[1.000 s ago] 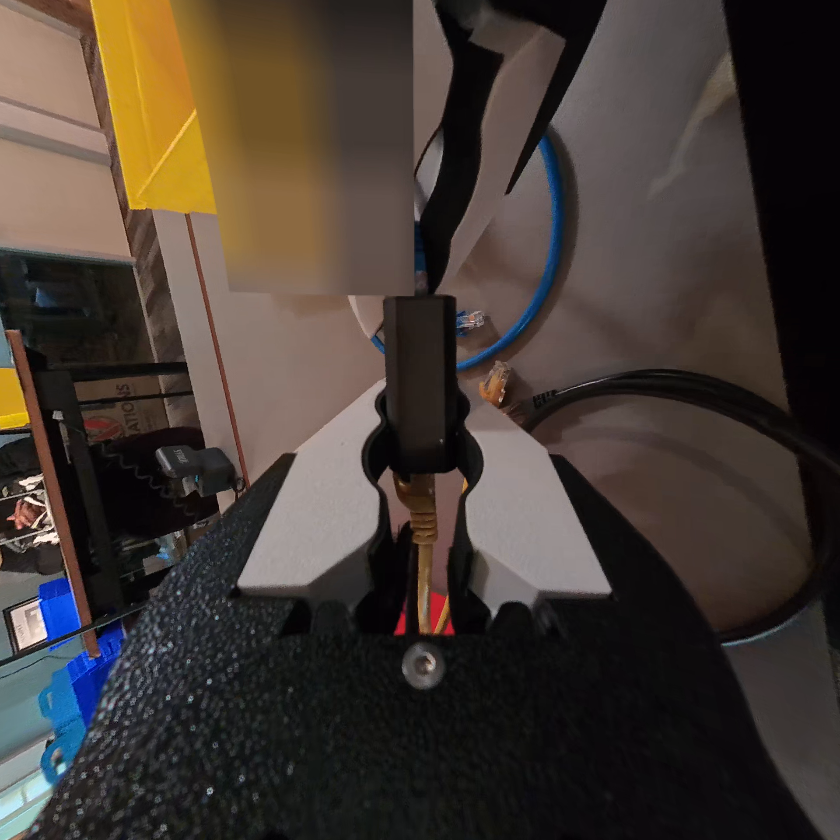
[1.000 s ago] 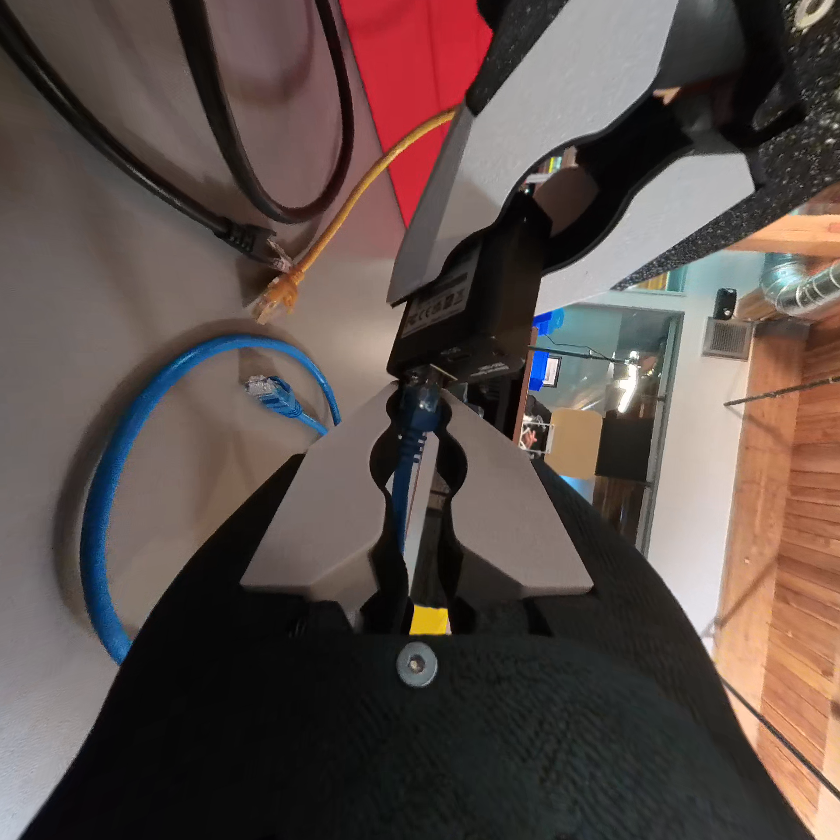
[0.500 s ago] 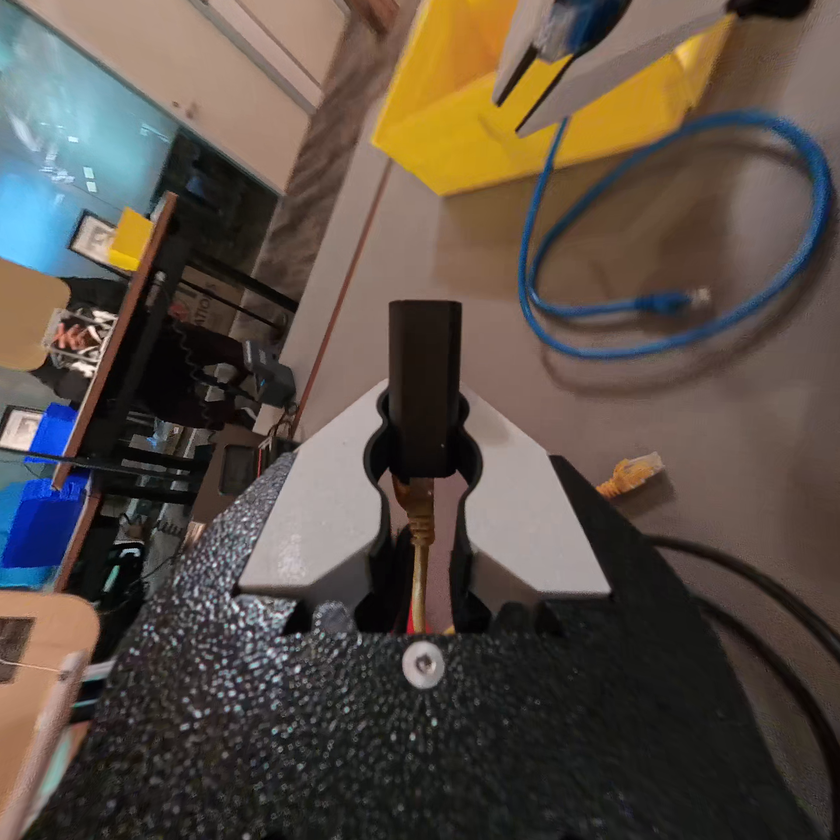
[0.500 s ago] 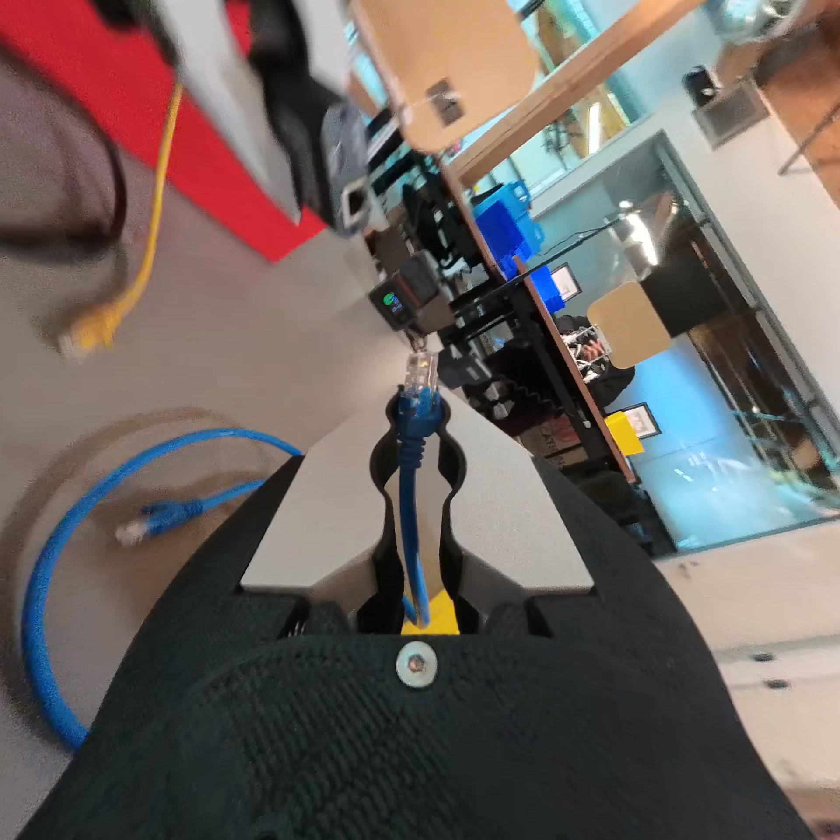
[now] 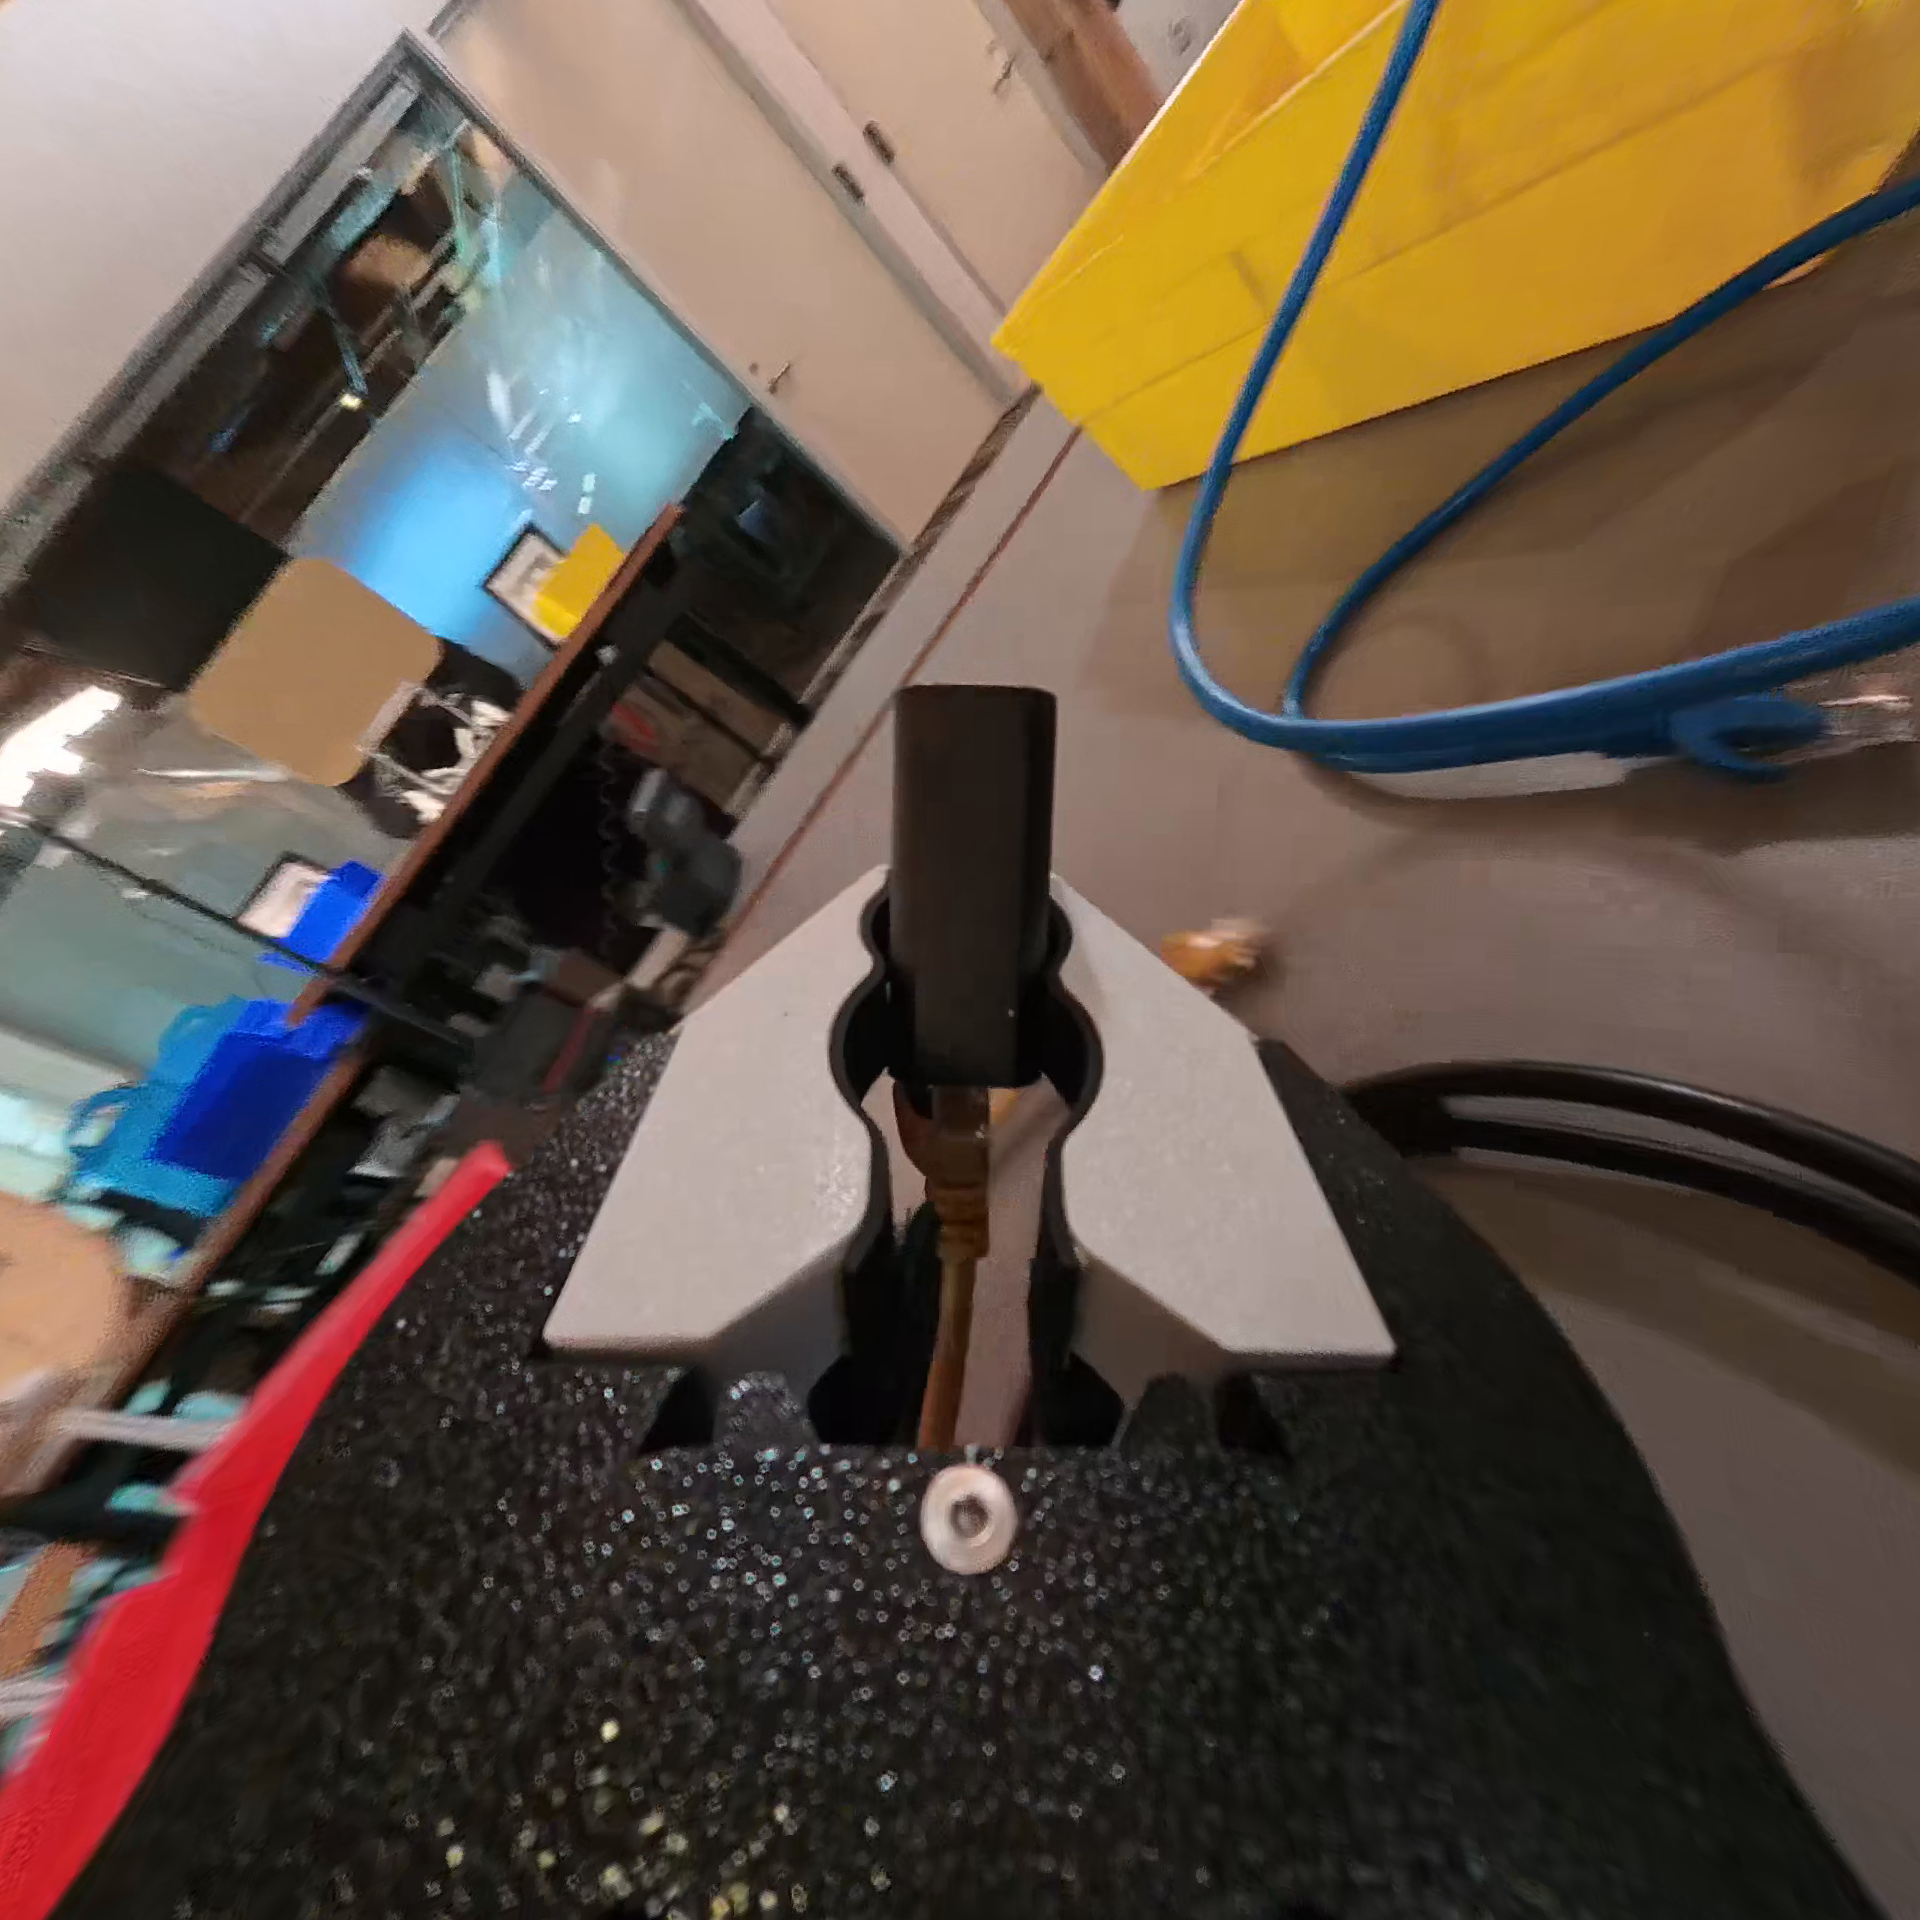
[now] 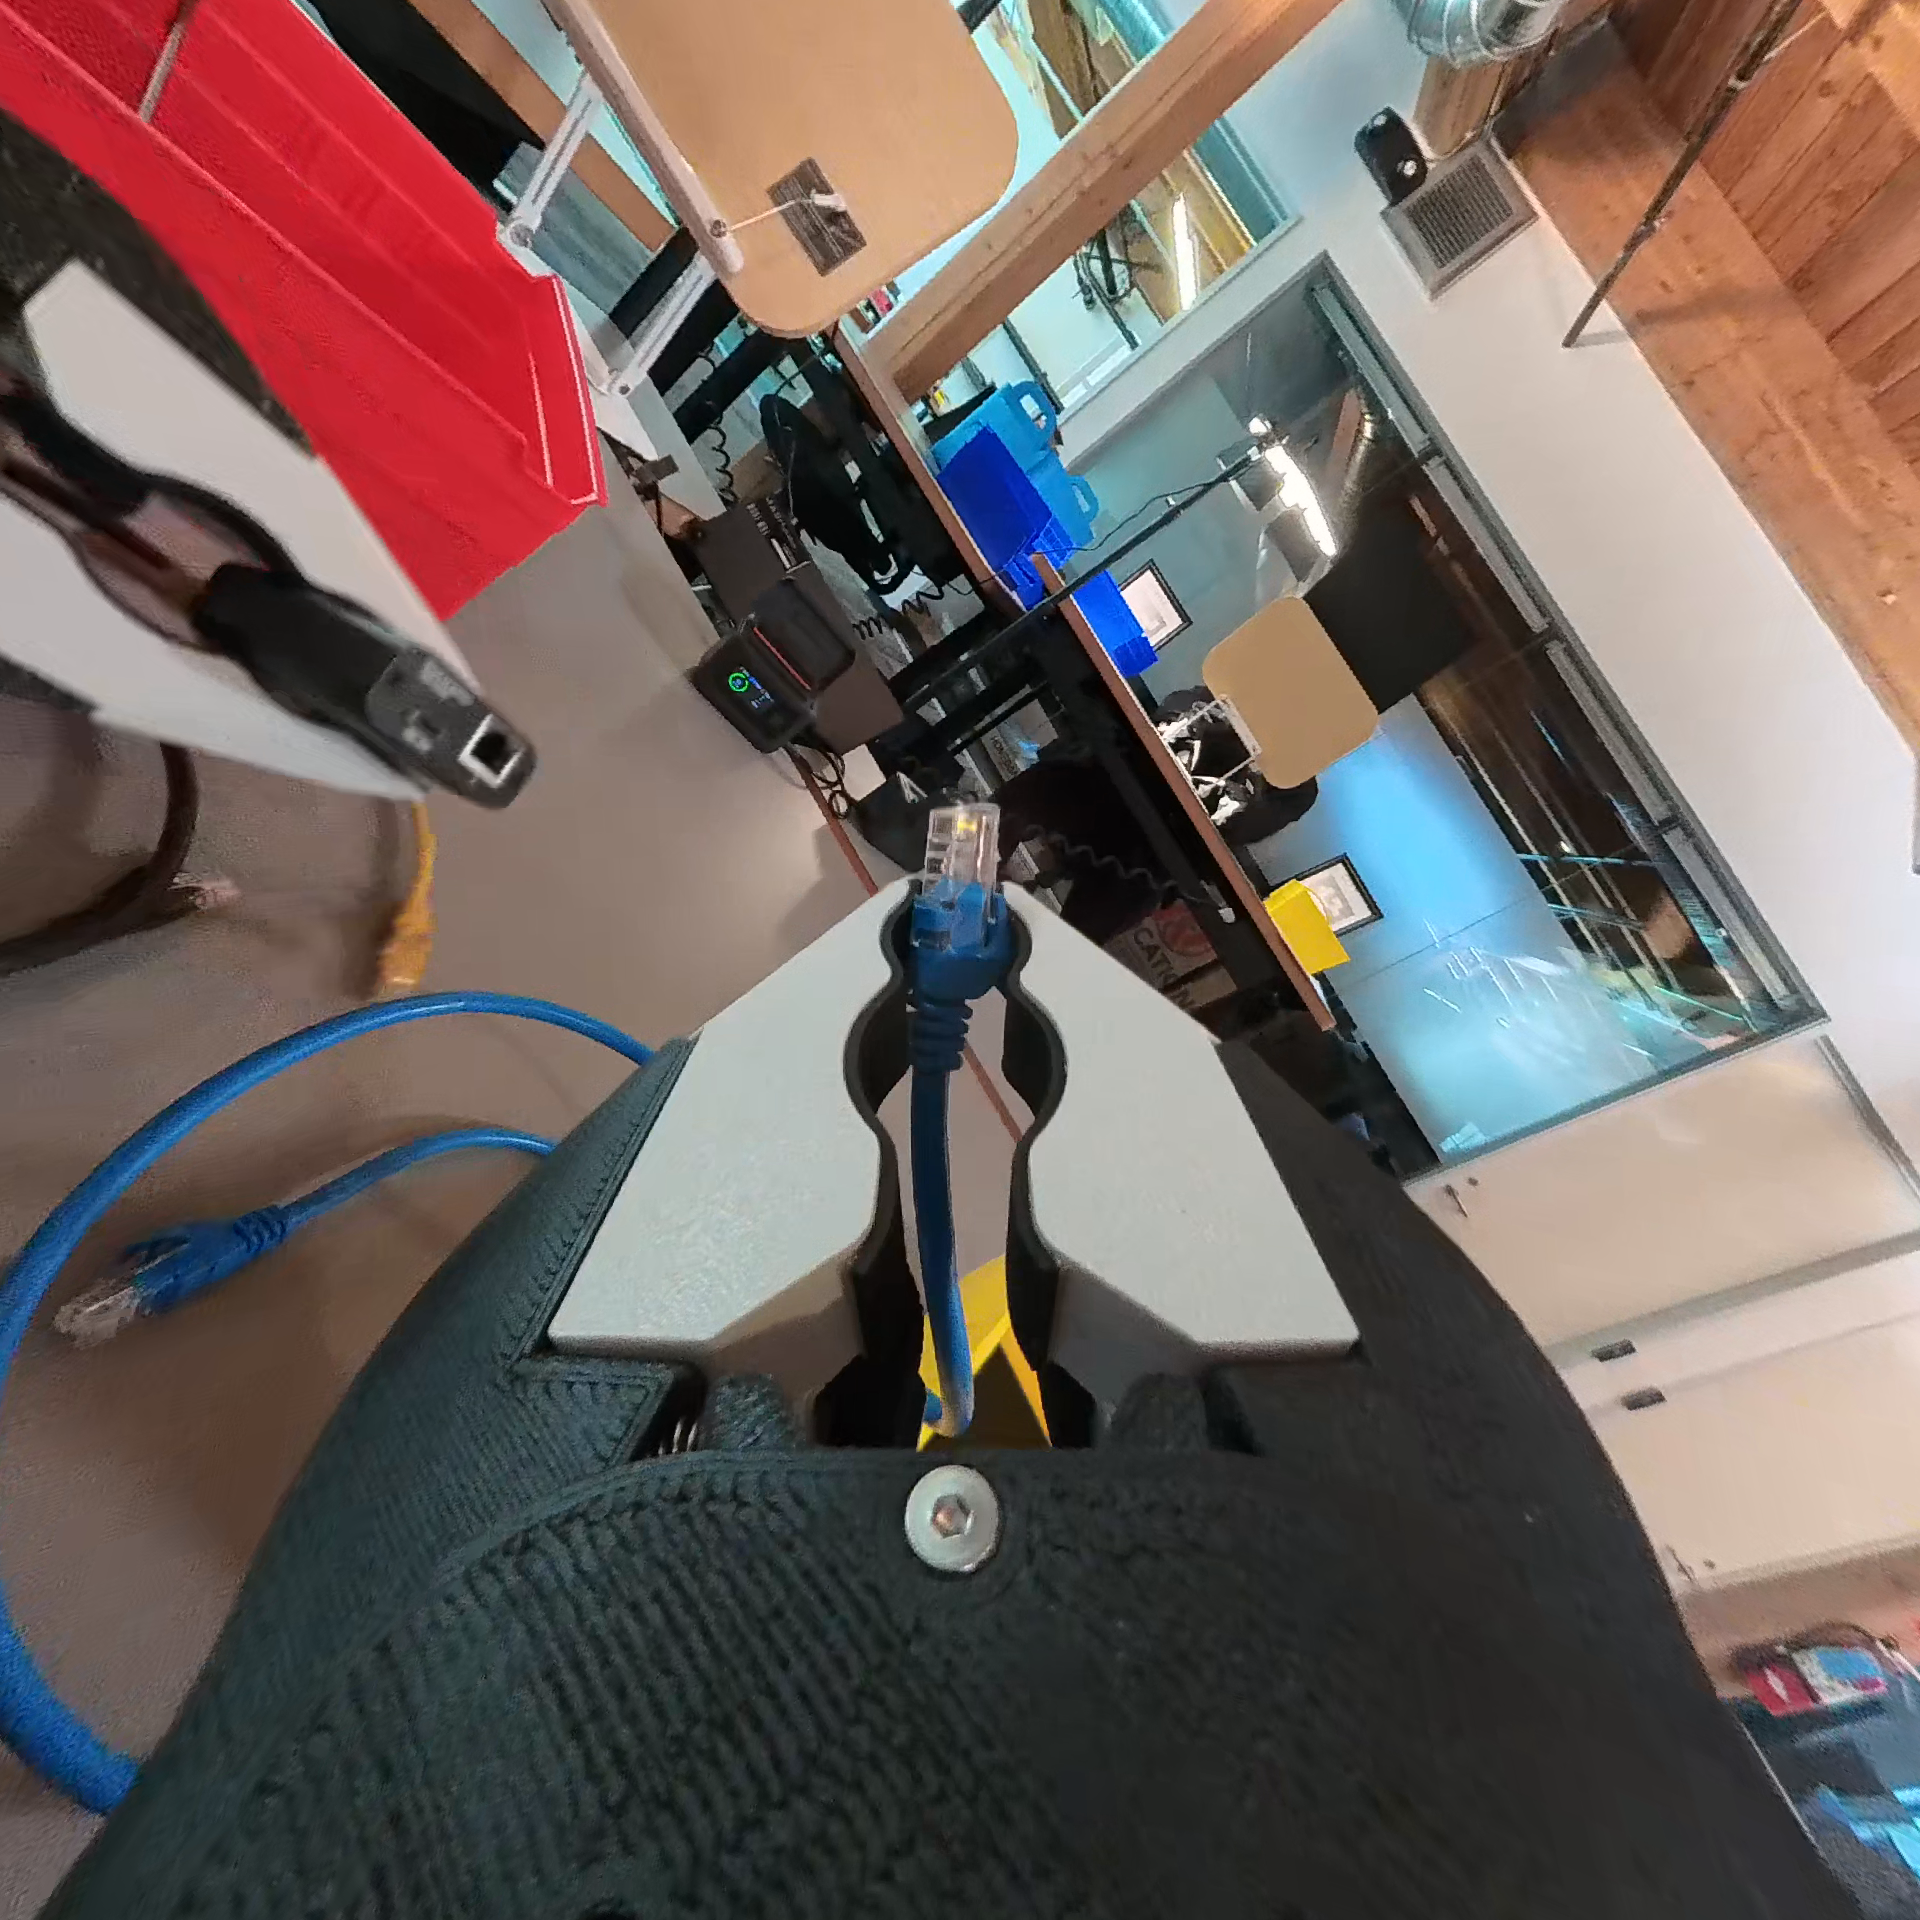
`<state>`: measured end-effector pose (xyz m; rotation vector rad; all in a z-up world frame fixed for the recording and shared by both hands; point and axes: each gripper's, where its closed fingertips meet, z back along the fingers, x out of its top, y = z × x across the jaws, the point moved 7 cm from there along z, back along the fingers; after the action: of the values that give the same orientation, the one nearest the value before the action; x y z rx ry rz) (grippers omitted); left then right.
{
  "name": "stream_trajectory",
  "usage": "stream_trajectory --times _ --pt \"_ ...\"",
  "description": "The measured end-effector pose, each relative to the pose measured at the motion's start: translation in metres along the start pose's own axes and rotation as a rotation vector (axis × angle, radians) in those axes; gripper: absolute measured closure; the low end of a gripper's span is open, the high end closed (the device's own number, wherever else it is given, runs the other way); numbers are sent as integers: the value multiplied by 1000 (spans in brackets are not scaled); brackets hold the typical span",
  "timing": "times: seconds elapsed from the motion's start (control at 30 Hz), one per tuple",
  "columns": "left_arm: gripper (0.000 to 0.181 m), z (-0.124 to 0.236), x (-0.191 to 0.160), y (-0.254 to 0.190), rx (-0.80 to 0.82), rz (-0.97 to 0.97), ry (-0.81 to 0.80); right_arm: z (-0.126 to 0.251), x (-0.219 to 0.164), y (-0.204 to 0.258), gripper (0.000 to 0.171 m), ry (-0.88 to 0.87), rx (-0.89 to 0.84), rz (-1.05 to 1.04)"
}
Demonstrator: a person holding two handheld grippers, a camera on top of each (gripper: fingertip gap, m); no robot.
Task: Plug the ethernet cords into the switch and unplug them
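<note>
**A:** Right wrist view first, nearest thing: the right gripper [image 6: 961,914] is clamped on the boot of the blue cord [image 6: 951,971], so the clear plug [image 6: 961,840] sticks out past the fingertips at frame centre. Why hold it there?

**B:** I'd judge it leaves the plug tip bare and pointing forward, free to enter or leave a port. The cord's tail runs back between the fingers, out of the way.

**A:** And the switch?

**B:** Upper left of that frame: the small black switch [image 6: 364,675] is pinched in the left gripper [image 6: 197,613], with one open port [image 6: 490,750] turned toward the plug. The two are apart, nothing mated.

**A:** Left wrist view, close in?

**B:** The switch [image 5: 975,883] stands along the fingers at centre, jaws shut around its body. The yellow cord [image 5: 954,1174] is plugged into its near end and trails back between them. Gripping the body, I think, steadies it against pull.

**A:** Farther out?

**B:** On the grey table [image 5: 1455,935], the blue cord's loop [image 5: 1455,717] at right, black cables [image 5: 1662,1132] below it, a yellow bin [image 5: 1455,260] upper right.
</note>
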<state>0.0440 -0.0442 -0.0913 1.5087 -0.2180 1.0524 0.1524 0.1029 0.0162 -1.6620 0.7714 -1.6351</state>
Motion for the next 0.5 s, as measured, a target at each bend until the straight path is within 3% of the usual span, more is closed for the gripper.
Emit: stream_trajectory --times 0.1,0.27,0.5 --pt "159 -8 -11 -11 -43 -40 69 -2 -2 4 162 10 12 -10" --pt "159 -6 -9 -17 -73 -72 39 -3 -3 2 161 -4 36 -100" --pt "158 -7 -11 -20 -129 -36 38 22 13 -52 162 -139 -39 -352"
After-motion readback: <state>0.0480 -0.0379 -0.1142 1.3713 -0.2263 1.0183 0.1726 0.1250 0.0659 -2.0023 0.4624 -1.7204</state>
